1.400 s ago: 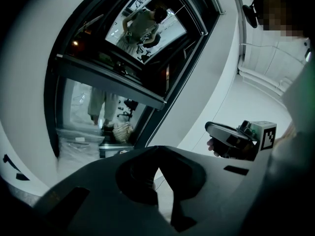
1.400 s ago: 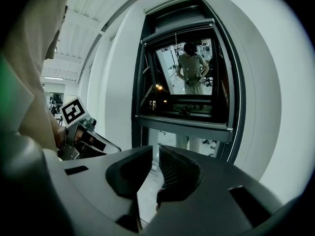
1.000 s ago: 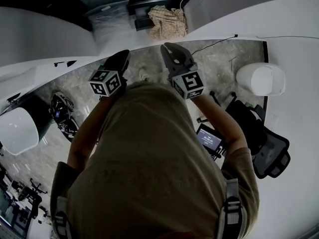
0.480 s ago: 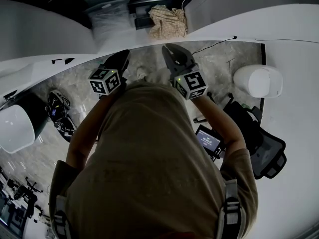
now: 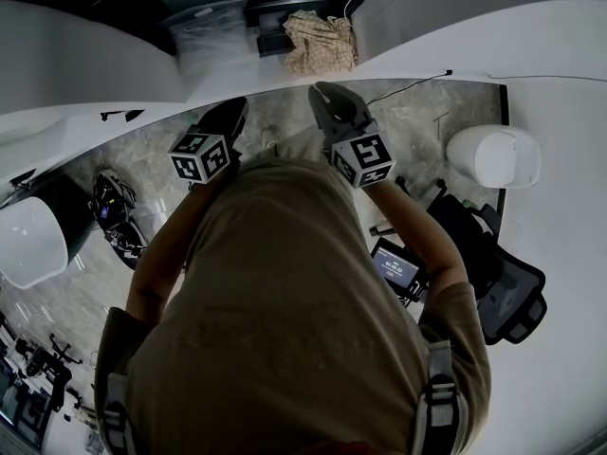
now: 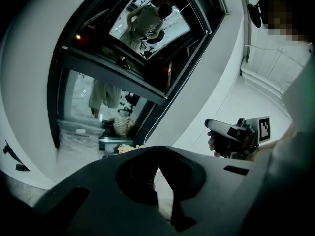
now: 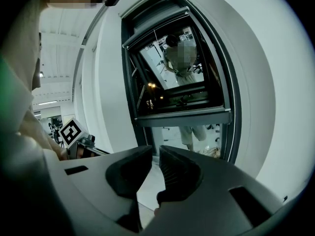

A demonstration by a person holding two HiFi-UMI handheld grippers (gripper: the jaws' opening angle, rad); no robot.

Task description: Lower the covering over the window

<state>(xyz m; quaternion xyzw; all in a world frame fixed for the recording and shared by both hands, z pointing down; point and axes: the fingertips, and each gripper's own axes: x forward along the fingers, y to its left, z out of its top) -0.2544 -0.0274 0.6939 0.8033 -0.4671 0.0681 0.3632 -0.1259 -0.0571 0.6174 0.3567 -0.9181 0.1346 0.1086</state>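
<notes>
A dark-framed window (image 7: 177,82) fills both gripper views; its glass (image 6: 123,63) is bare and reflects the person. My left gripper (image 6: 157,157) is shut with nothing between its jaws and points at the window's lower pane. In the head view it (image 5: 232,112) is raised toward the white sill (image 5: 417,50). My right gripper (image 7: 152,151) is held beside it with a narrow gap between its jaws; I see nothing in that gap. In the head view it (image 5: 327,98) reaches the sill's edge. The left gripper view shows it (image 6: 211,126) to the right.
Beyond the sill lie a crumpled tan cloth (image 5: 318,41) and a clear plastic bag (image 5: 204,41). A thin cable (image 5: 408,85) runs along the sill. Behind me are an office chair (image 5: 507,282), a lit screen (image 5: 396,265) and a white rounded object (image 5: 493,154).
</notes>
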